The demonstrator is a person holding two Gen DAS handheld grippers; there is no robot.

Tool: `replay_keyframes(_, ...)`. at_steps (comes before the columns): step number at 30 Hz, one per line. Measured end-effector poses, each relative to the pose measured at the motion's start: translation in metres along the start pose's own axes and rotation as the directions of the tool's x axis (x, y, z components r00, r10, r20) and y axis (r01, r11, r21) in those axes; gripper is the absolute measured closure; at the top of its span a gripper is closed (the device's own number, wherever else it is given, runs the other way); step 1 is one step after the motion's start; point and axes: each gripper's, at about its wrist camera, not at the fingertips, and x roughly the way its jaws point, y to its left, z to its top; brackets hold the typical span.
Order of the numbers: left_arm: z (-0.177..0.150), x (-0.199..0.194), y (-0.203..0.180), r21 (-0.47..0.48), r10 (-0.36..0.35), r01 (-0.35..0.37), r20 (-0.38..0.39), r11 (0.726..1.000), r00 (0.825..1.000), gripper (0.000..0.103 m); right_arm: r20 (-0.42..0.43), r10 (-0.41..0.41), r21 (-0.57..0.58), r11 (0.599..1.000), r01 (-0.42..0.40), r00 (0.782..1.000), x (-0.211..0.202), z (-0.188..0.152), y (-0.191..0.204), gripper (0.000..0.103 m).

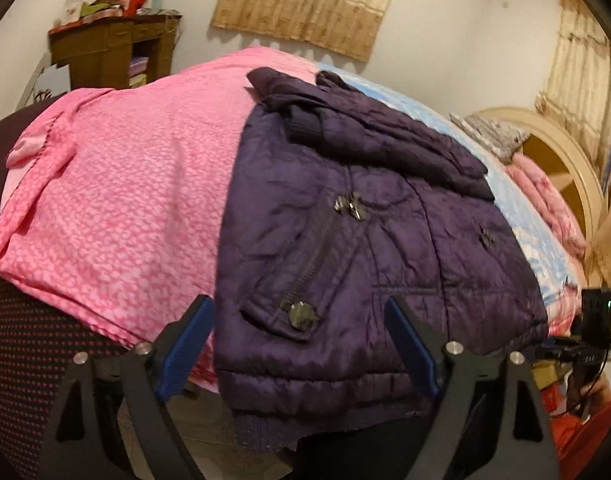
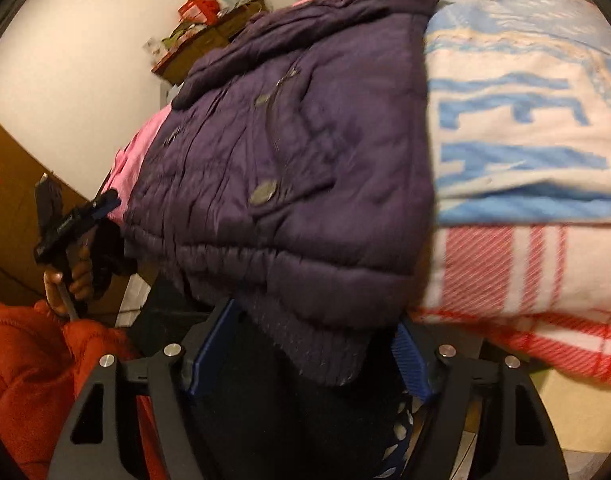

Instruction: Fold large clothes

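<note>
On bed: folded purple jacket (image 1: 369,248) (hem overhanging); left gripper (image 1: 301,344), right gripper (image 2: 309,344) both released.

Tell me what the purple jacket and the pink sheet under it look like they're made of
The purple jacket looks like a thin, padded synthetic shell, perhaps nylon: slight sheen, fine crinkles, quilted stitch lines. Its hem band looks like ribbed knit. Its snap button and zipper appear to be dull metal. The pink sheet looks like smooth woven fabric with a faint sheen and a tone-on-tone pattern; the fibre cannot be told.

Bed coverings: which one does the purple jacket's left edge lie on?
The pink patterned sheet. The purple jacket overlaps its right border, while the light blue blanket lies along the jacket's other side and the red-striped blanket sits lower.
</note>
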Motion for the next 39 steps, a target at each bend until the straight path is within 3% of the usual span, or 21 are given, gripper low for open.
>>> replay_keyframes(3, -0.006, 0.007, -0.009, 0.053, 0.012, -0.011, -0.027, 0.999, 1.0, 0.017, 0.024, 0.048, 0.064, 0.997, -0.049, 0.999, 0.007, 0.005, -0.009, 0.033)
replay_keyframes(5, -0.01, 0.018, -0.008, 0.015, -0.03, 0.032, -0.084, 0.999, 0.996, 0.037, 0.035, 0.077, 0.107, 0.991, -0.081, 0.996, 0.011, 0.009, -0.015, 0.053)
replay_keyframes(6, -0.013, 0.02, -0.008, 0.007, -0.003, 0.004, -0.077, 1.0, 0.997, 0.043, 0.032, 0.09, 0.114, 0.989, -0.093, 0.995, 0.011, 0.011, -0.016, 0.064)
replay_keyframes(8, -0.014, 0.022, -0.004, -0.019, 0.014, -0.015, -0.087, 1.0, 0.996, 0.063, 0.034, 0.129, 0.112, 0.985, -0.132, 0.991, 0.009, 0.011, -0.014, 0.07)
replay_keyframes(9, -0.012, 0.019, 0.0, -0.045, 0.0, -0.004, -0.091, 0.999, 0.996, 0.068, 0.035, 0.142, 0.104, 0.984, -0.145, 0.989, 0.004, 0.012, -0.011, 0.072)
replay_keyframes(10, -0.009, 0.016, 0.004, -0.073, -0.025, 0.018, -0.095, 0.997, 0.995, 0.076, 0.031, 0.158, 0.093, 0.983, -0.16, 0.987, 0.0, 0.012, -0.007, 0.075)
replay_keyframes(11, -0.005, 0.012, 0.01, -0.116, -0.059, 0.049, -0.093, 0.992, 0.994, 0.093, 0.033, 0.181, 0.082, 0.98, -0.183, 0.983, -0.009, 0.015, -0.003, 0.075)
replay_keyframes(14, 0.011, -0.013, 0.029, -0.234, -0.179, 0.171, -0.011, 0.957, 0.984, 0.096, 0.083, 0.283, 0.062, 0.956, -0.288, 0.956, -0.038, 0.026, 0.01, 0.08)
replay_keyframes(16, 0.028, -0.033, 0.032, -0.263, -0.25, 0.262, 0.076, 0.929, 0.965, 0.102, 0.128, 0.346, 0.039, 0.935, -0.354, 0.929, -0.058, 0.039, 0.017, 0.083)
replay_keyframes(19, 0.06, -0.054, 0.028, -0.245, -0.276, 0.312, 0.17, 0.918, 0.946, 0.102, 0.198, 0.42, -0.003, 0.904, -0.428, 0.886, -0.076, 0.069, 0.03, 0.084)
replay_keyframes(22, 0.106, -0.069, 0.017, -0.164, -0.203, 0.242, 0.224, 0.956, 0.953, 0.102, 0.222, 0.463, 0.001, 0.88, -0.475, 0.858, -0.073, 0.105, 0.039, 0.085)
replay_keyframes(24, 0.121, -0.075, 0.015, -0.128, -0.139, 0.174, 0.243, 0.976, 0.96, 0.09, 0.225, 0.479, 0.0, 0.871, -0.491, 0.849, -0.065, 0.129, 0.044, 0.086)
replay_keyframes(25, 0.127, -0.075, 0.014, -0.111, -0.105, 0.132, 0.226, 0.985, 0.968, 0.071, 0.218, 0.47, -0.018, 0.878, -0.478, 0.855, -0.061, 0.141, 0.05, 0.086)
replay_keyframes(26, 0.129, -0.071, 0.014, -0.1, -0.079, 0.101, 0.202, 0.99, 0.976, 0.044, 0.213, 0.46, -0.028, 0.885, -0.465, 0.862, -0.059, 0.145, 0.053, 0.086)
replay_keyframes(28, 0.118, -0.067, 0.014, -0.081, -0.042, 0.057, 0.177, 0.995, 0.983, 0.025, 0.206, 0.456, -0.039, 0.888, -0.459, 0.866, -0.056, 0.15, 0.06, 0.087)
replay_keyframes(33, 0.057, -0.035, 0.022, -0.078, -0.071, 0.071, 0.002, 0.994, 0.997, 0.022, 0.247, 0.474, -0.002, 0.872, -0.489, 0.845, -0.065, 0.141, 0.044, 0.087)
replay_keyframes(39, 0.004, -0.004, 0.028, -0.194, -0.146, 0.113, -0.167, 0.975, 0.975, 0.024, 0.268, 0.478, 0.025, 0.864, -0.502, 0.836, -0.058, 0.124, 0.035, 0.087)
